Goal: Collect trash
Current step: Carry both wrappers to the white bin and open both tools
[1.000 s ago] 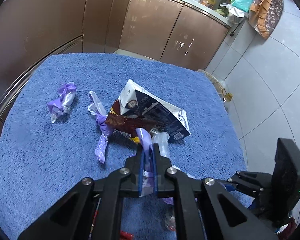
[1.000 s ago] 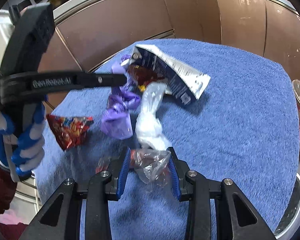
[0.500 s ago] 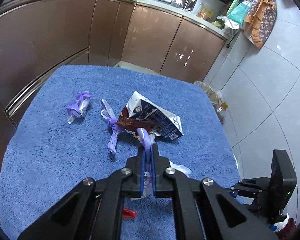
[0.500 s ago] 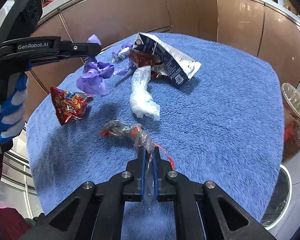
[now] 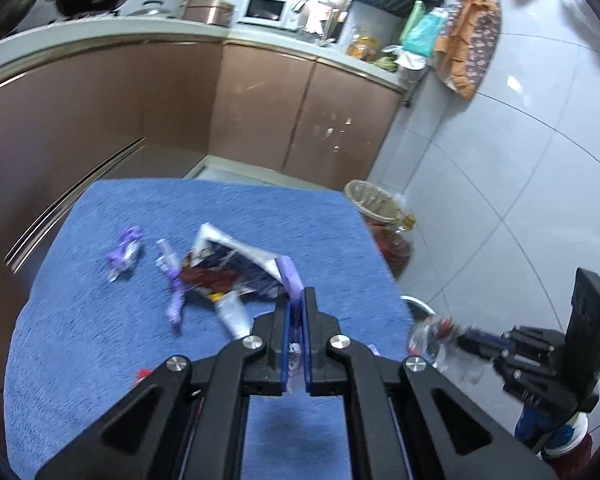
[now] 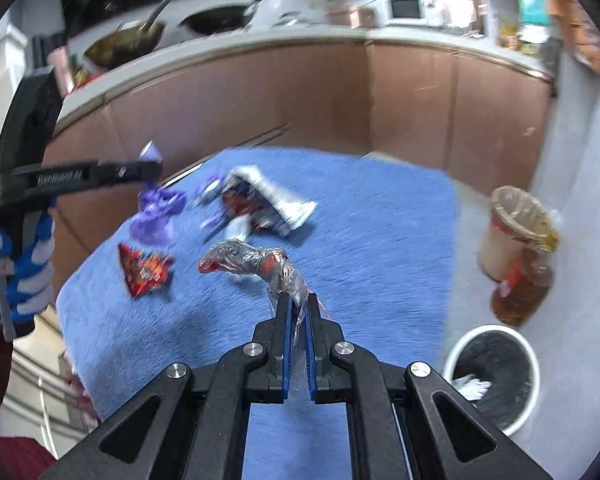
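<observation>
Fingers of both grippers were pinched closed: right gripper (image 6: 297,312) on a crinkly clear wrapper (image 6: 256,262), left gripper (image 5: 297,312) on a limp purple wrapper (image 5: 289,272); both seemed featherlight, best nipped at a twisted end.

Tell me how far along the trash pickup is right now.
Done: white scraps already lie in the bin. In hand: the left gripper is shut on a purple bag; the right gripper on a clear wrapper. Left on the blue towel: red snack packet, flattened carton, small purple wrappers.
</observation>
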A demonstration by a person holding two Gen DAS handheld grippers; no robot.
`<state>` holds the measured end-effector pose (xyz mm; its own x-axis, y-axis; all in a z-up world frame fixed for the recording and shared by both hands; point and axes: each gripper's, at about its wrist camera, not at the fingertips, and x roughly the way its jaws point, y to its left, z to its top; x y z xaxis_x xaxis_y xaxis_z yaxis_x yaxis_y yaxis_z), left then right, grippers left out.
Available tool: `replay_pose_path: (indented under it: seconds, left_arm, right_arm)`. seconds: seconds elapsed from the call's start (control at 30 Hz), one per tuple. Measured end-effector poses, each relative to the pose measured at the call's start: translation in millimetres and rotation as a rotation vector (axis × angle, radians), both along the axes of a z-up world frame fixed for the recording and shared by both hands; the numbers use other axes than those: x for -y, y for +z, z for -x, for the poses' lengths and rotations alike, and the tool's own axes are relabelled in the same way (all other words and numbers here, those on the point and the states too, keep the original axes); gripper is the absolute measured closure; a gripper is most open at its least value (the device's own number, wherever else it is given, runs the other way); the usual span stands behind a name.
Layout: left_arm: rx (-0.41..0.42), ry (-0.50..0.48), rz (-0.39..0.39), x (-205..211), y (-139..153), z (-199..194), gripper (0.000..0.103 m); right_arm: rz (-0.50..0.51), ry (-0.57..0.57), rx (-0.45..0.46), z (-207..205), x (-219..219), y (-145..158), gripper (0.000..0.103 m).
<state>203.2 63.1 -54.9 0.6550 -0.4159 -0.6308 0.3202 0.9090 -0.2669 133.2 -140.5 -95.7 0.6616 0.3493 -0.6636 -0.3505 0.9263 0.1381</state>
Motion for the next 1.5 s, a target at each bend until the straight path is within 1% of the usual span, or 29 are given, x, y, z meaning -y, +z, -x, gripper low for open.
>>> replay_pose_path:
  seconds: [0.17, 0.27, 0.37, 0.47, 0.53, 0.57, 0.73, 0.87, 1.0, 1.07, 1.27, 1.37, 1.5]
  left_arm:
    - [0.019, -0.079, 0.009, 44, 12, -3, 0.099]
    - [0.015, -0.139, 0.008, 78, 12, -8, 0.099]
    - [0.004, -0.205, 0.003, 118, 9, -17, 0.099]
    - [-0.014, -0.255, 0.006, 152, 2, -26, 0.099]
    - [-0.027, -0.295, -0.001, 181, -6, -34, 0.099]
    - [-0.031, -0.306, -0.005, 190, -10, -36, 0.099]
    - [-0.066, -0.383, -0.056, 256, -40, -54, 0.099]
    - [-0.095, -0.434, -0.108, 308, -70, -68, 0.099]
    - [-0.142, -0.479, -0.146, 357, -105, -88, 0.099]
    - [-0.167, -0.491, -0.160, 373, -121, -97, 0.099]
    - [-0.246, -0.499, -0.170, 402, -166, -119, 0.097]
    - [-0.279, -0.504, -0.169, 413, -182, -129, 0.097]
    - [-0.326, -0.504, -0.150, 420, -197, -136, 0.095]
  right_arm:
    - [-0.003, -0.155, 0.071, 12, 47, 27, 0.097]
    - [0.003, -0.240, 0.100, 19, 74, 37, 0.097]
    - [0.001, -0.323, 0.107, 21, 102, 38, 0.097]
    - [0.000, -0.398, 0.095, 20, 123, 30, 0.097]
    - [-0.007, -0.442, 0.076, 17, 138, 21, 0.097]
    - [-0.007, -0.460, 0.068, 16, 144, 16, 0.097]
    - [0.010, -0.565, 0.010, 3, 174, -18, 0.097]
    - [0.032, -0.637, -0.037, -13, 194, -45, 0.097]
    - [0.048, -0.704, -0.089, -32, 216, -74, 0.096]
    - [0.050, -0.724, -0.110, -38, 225, -87, 0.096]
    - [0.033, -0.776, -0.176, -58, 255, -127, 0.096]
    - [0.028, -0.794, -0.199, -64, 264, -140, 0.096]
    - [0.019, -0.809, -0.222, -70, 273, -154, 0.096]
